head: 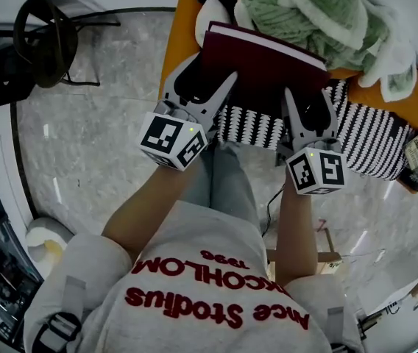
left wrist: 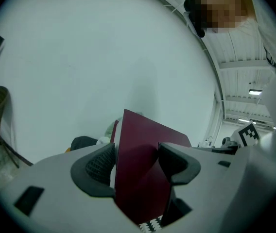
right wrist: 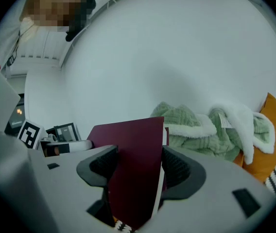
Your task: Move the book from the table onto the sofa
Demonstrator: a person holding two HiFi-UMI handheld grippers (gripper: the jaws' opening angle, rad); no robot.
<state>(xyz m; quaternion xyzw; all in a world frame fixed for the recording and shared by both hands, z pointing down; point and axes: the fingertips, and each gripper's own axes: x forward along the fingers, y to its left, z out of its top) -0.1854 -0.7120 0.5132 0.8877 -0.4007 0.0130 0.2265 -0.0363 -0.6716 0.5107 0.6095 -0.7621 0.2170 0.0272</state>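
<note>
The sofa (head: 174, 44), upholstered in orange, fills the upper part of the head view and is crowded. A green fleecy blanket (head: 319, 13) is heaped at its far side, and a black-and-white striped cushion (head: 374, 142) lies along the near edge. The book (head: 264, 65), dark red with its white page edge showing, is held over this cushion, tilted, with its far end toward the blanket. No view settles whether its underside touches the cushion. The left claw (head: 210, 72) is clamped on the book's near left portion and the right claw (head: 309, 98) on its near right. Each gripper view shows the cover pinched between both pads, with the striped fabric visible just below. Assessment: the book is clear of any surface and above the sofa, so the step in hand is the placing. The next move calls for lowering both claws evenly until the book lies supported on the cushion. Both claws should then open together and draw back toward the person without dragging the cover.
</note>
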